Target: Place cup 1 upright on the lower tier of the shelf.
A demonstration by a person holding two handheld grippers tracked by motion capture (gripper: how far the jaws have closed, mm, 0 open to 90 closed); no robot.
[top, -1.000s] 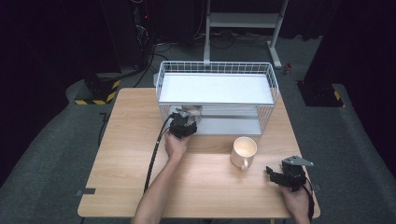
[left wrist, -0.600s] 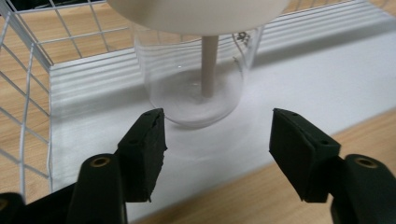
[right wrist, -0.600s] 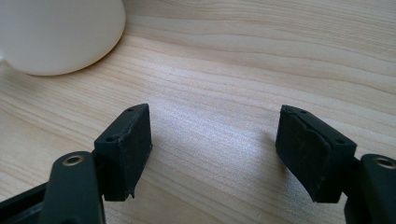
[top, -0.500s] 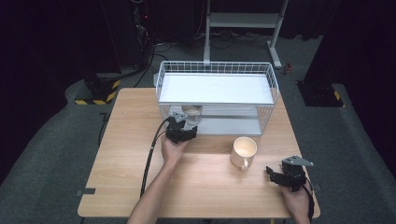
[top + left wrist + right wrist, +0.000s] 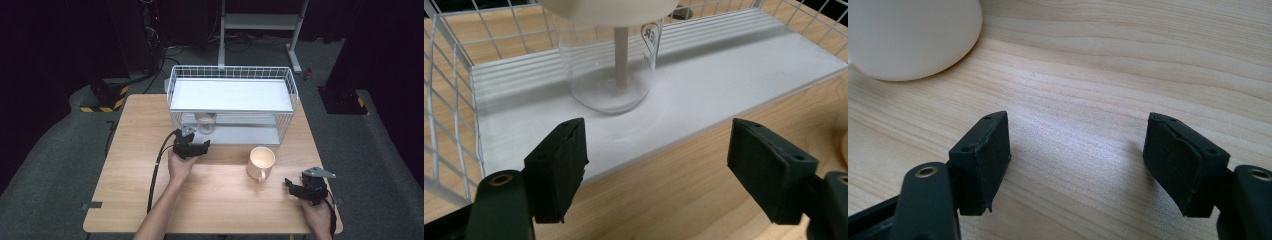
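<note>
Clear glass beaker is standing upright on the lower white shelf of the wire rack, toward its left end; it is showing printed markings on its side and a pale rod-like shape through the glass, can't tell what that is; whether anything else is inside, can't tell; in the high view the beaker is sitting under the rack's upper white tray, just behind the rack's open front edge.

Left gripper is hovering on the counter just in front of the rack, pointing at the beaker; its jaws have just been opening and are now standing apart with nothing between them; pads are clear of the glass, beaker is sitting beyond the tips in the left gripper view.

Cream mug is standing upright on the counter right of the left gripper, in front of the rack's right half, handle toward the person; its inside is looking pale and bare.

Right gripper is resting near the counter's front right corner, well apart from the rack, near the mug; jaws are standing apart over bare wood, gripping nothing; the right gripper view is catching the mug's rounded side at top left.
</note>
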